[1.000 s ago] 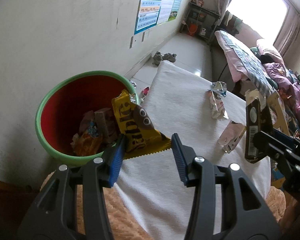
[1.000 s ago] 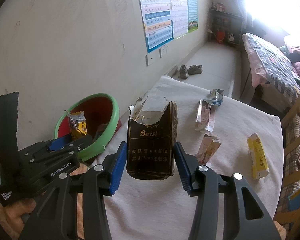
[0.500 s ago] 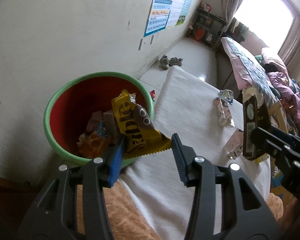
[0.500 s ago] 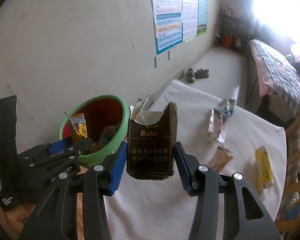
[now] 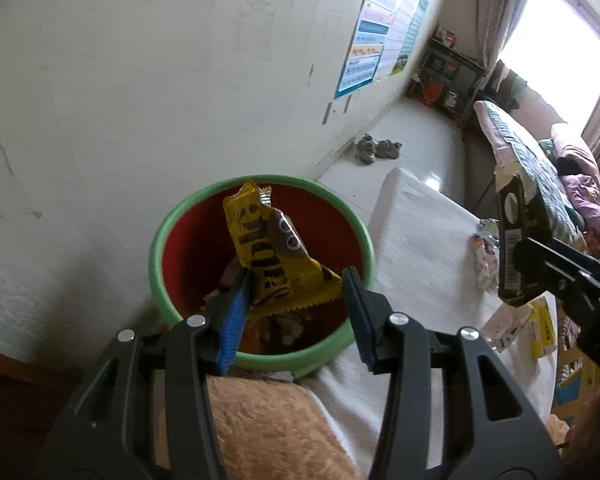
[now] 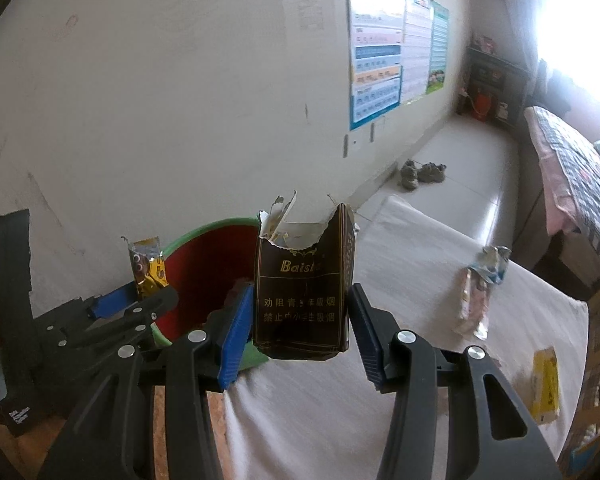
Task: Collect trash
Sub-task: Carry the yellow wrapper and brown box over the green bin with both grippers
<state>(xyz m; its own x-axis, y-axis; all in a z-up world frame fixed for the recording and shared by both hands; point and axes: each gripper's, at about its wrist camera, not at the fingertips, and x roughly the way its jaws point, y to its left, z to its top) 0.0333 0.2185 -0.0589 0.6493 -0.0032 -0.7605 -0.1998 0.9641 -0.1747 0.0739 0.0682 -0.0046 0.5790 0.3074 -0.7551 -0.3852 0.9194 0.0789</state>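
My left gripper point(image 5: 296, 312) is shut on a yellow candy wrapper point(image 5: 274, 256) and holds it upright over the red bin with a green rim point(image 5: 156, 240), which has several wrappers in it. My right gripper point(image 6: 298, 330) is shut on a torn brown cigarette pack point(image 6: 302, 292), held above the table's near left end beside the bin point(image 6: 204, 232). The pack also shows in the left wrist view point(image 5: 516, 240), and the left gripper with its wrapper point(image 6: 148, 268) shows at the left of the right wrist view.
A white-covered table point(image 6: 400, 400) carries a crumpled wrapper point(image 6: 476, 296) and a yellow packet point(image 6: 546, 384). A wall runs along the left. Shoes point(image 6: 422, 172) lie on the floor beyond. A bed point(image 6: 572, 176) stands at the right.
Both grippers have moved left toward the bin. The yellow wrapper has gone from beside the bin's rim to over its opening. The cigarette pack has come close to the bin.
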